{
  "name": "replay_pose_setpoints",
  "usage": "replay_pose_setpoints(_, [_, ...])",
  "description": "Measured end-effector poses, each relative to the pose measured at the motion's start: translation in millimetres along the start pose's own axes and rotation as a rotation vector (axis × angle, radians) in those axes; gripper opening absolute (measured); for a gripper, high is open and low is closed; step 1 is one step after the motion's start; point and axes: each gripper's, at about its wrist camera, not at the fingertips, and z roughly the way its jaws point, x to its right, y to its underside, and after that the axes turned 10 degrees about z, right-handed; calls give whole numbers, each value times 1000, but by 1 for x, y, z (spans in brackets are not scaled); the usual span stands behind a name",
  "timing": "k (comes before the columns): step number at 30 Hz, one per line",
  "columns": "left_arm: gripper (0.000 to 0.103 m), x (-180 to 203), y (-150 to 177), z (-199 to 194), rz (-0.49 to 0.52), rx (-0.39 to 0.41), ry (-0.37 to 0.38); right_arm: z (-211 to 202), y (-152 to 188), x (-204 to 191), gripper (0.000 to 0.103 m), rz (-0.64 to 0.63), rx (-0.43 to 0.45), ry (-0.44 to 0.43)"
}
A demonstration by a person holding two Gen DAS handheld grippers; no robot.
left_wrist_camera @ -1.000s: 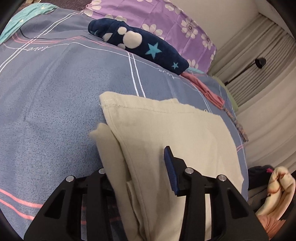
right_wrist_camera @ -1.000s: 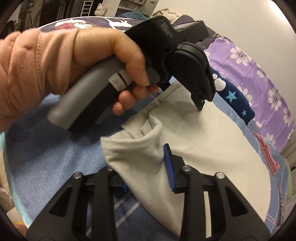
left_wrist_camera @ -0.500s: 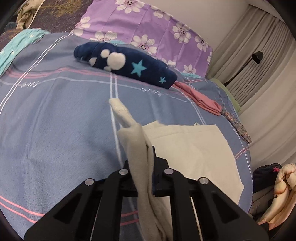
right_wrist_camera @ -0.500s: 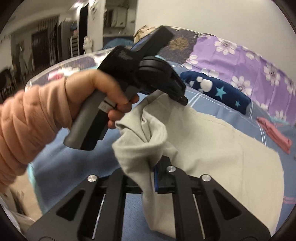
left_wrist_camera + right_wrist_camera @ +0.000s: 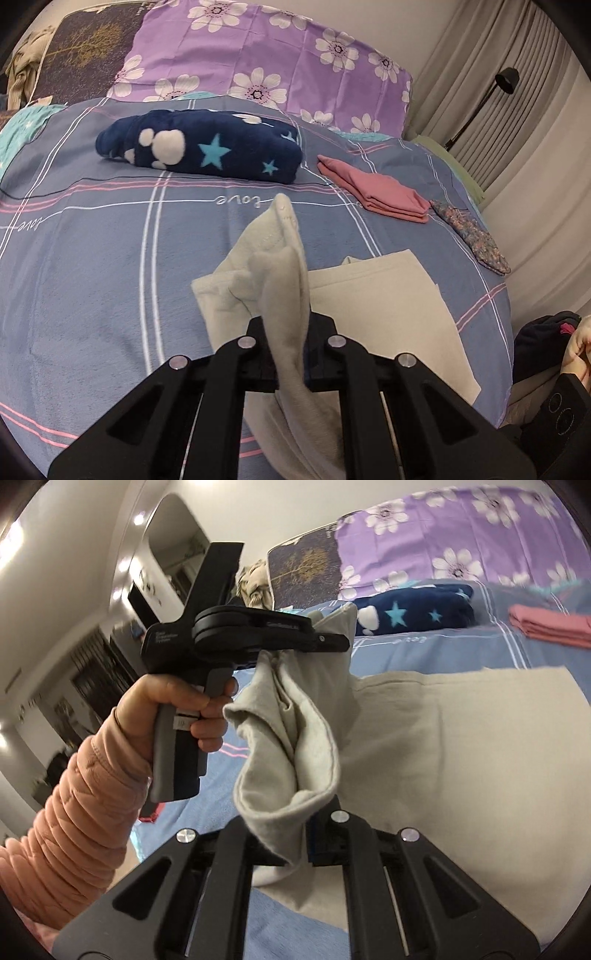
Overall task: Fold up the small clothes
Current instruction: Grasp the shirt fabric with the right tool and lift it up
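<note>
Bedroom, blue plaid bedspread (image 5: 92, 266) filling both views, purple floral pillow (image 5: 266, 59) at twelve o'clock in the left view, curtains (image 5: 524, 155) off at two.

Left gripper (image 5: 290, 354) clenched tight on a bunched edge of the beige garment (image 5: 388, 306), cloth pinched between the jaws and standing up in a peak toward twelve. Rest of the garment flat on the bedspread, running out to three and four o'clock from the jaws. Further out: navy fleece (image 5: 207, 147) with stars and paw prints at eleven, folded pink cloth (image 5: 376, 192) at one, small floral piece (image 5: 472, 236) just beside it at two. Dark clothing (image 5: 543, 339) at the bed's edge, three to four o'clock.

Right gripper (image 5: 299, 843) clamped on another edge of the same garment (image 5: 480, 760), fabric gripped between the jaws and draping up in a loose fold toward twelve. Same fold rising to the left gripper (image 5: 332, 640), seen side-on at eleven o'clock, held by a hand (image 5: 177, 705) in a peach quilted sleeve (image 5: 70, 812). Garment lifted between the two grips, remainder spread flat toward three. Beyond it, navy fleece (image 5: 417, 613) at one, pink cloth (image 5: 550, 626) at two, pillow (image 5: 480, 531) along the top right. Doorway and ceiling lights blurred at ten o'clock.
</note>
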Motion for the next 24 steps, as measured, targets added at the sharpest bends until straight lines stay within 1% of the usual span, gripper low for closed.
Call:
replay_pose_setpoints(4, [8, 27, -12, 15, 30, -23, -19, -23, -2, 22, 5, 48, 26, -18])
replay_pose_setpoints(9, [8, 65, -25, 34, 71, -43, -23, -51, 3, 52, 5, 114, 53, -27])
replay_pose_setpoints(11, [8, 84, -29, 43, 104, -53, -21, -58, 2, 65, 5, 137, 61, -27])
replay_pose_setpoints(19, [8, 160, -35, 87, 230, -110, -1, -100, 25, 109, 5, 239, 118, 15])
replay_pose_setpoints(22, [8, 181, -36, 106, 255, -139, -3, -110, 31, 125, 5, 283, 135, 39])
replay_pose_setpoints(24, [8, 196, -37, 119, 280, -156, -18, -117, 36, 137, 5, 322, 144, 50])
